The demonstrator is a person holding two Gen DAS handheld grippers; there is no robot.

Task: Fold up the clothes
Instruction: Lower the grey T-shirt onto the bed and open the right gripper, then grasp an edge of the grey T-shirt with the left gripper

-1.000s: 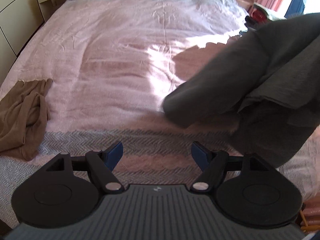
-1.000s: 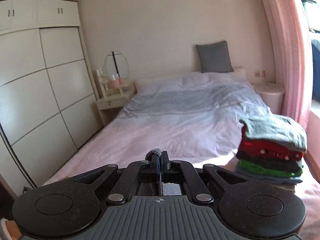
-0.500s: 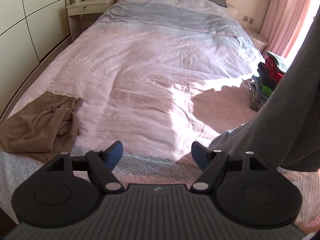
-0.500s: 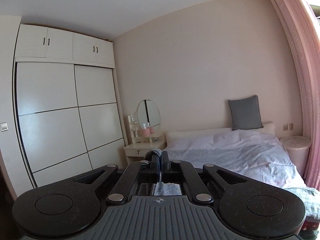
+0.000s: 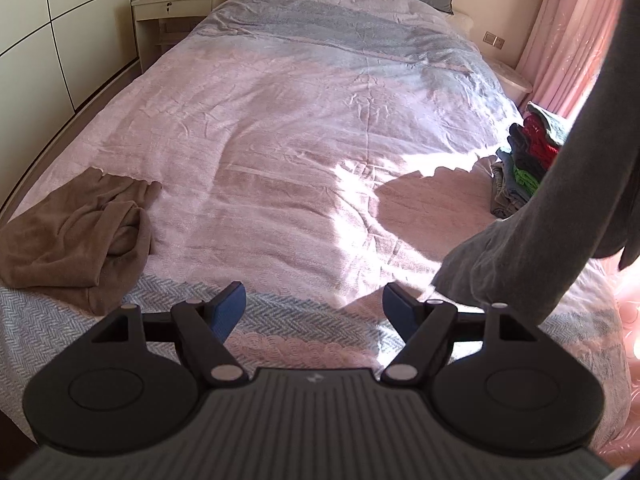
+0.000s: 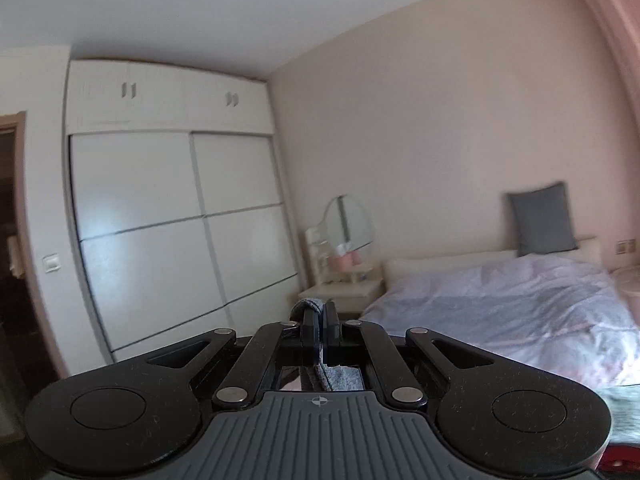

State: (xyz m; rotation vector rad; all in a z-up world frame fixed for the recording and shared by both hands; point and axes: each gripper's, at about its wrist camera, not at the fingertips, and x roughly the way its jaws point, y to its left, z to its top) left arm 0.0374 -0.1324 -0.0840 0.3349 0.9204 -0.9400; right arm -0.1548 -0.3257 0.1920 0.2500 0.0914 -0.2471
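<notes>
A: Right gripper [image 6: 320, 320]: jaws pressed together on a pinch of grey garment [image 5: 560, 216]; a fold of the cloth [image 6: 307, 305] shows at the tips; the tool points nearly level toward the wardrobe [image 6: 168, 232] and the dressing table [image 6: 344, 276].

B: And the left gripper [image 5: 314, 306]?

A: Jaws wide, nothing between the blue pads [image 5: 230, 306]; it hangs over the foot of the bed [image 5: 304, 128], angled down; the garment drapes at the right edge of its view, lower end just touching the bedspread.

B: Farther out?

A: A crumpled brown garment [image 5: 76, 236] lies at the bed's near left, well apart; a folded stack [image 5: 528, 156] sits at the right edge by the pink curtain [image 5: 560, 32].

B: Which step is this?

A: By judgement, lifting the grey garment to shake it out before laying it flat; the next move calls for the free left gripper to catch a second corner or hem, so the cloth can be spread on the bed.

B: Against a second earlier?

A: The right view has swung from bed and stack up to wall and wardrobe; the garment, then bunched low across the left view, now hangs tall and narrow; more of the bed shows.
</notes>
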